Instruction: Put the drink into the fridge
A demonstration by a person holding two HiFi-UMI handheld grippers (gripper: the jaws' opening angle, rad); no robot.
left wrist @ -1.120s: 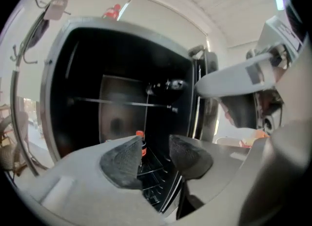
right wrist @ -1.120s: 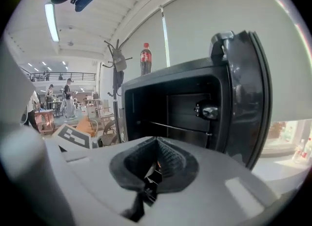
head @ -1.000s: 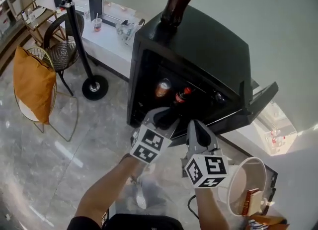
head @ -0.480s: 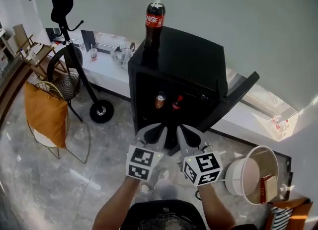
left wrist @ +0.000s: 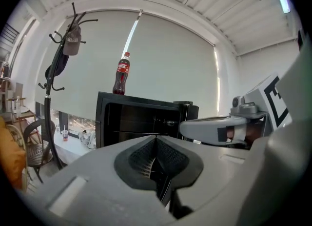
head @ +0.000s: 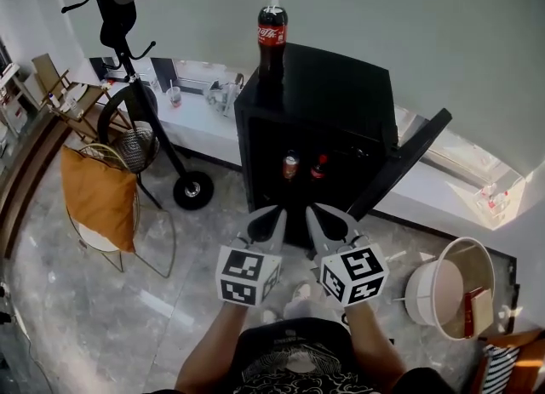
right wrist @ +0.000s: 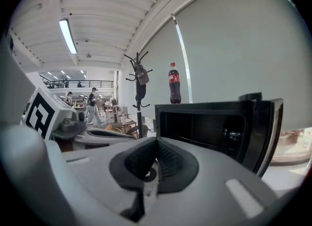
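Whereas a second ago both tools stood right at the fridge opening, the left gripper [head: 274,214] and the right gripper [head: 313,211] are now drawn back and raised, side by side and short of the fridge [head: 341,86]. The left gripper's jaws, then apart close by the small bottle [head: 319,167], have just been closing and now meet with nothing between them. The right gripper's jaws are likewise together and empty.

Containers: the fridge is black and its door [head: 400,162] hangs open to the right. On its inner shelf a can [head: 290,165] stands at left and the small bottle just beside it at right, both upright. A larger cola bottle [head: 272,31] stands upright on the fridge top at its left corner. Far right, a white bin [head: 426,294] on the floor holds a brown box-like item, not identifiable.

Surroundings: a chair with an orange cushion [head: 98,197] at left, then a coat stand [head: 128,35] bearing a cap, then a white ledge [head: 200,124] carrying a cup [head: 174,94]. The open door juts out on the right gripper's side.
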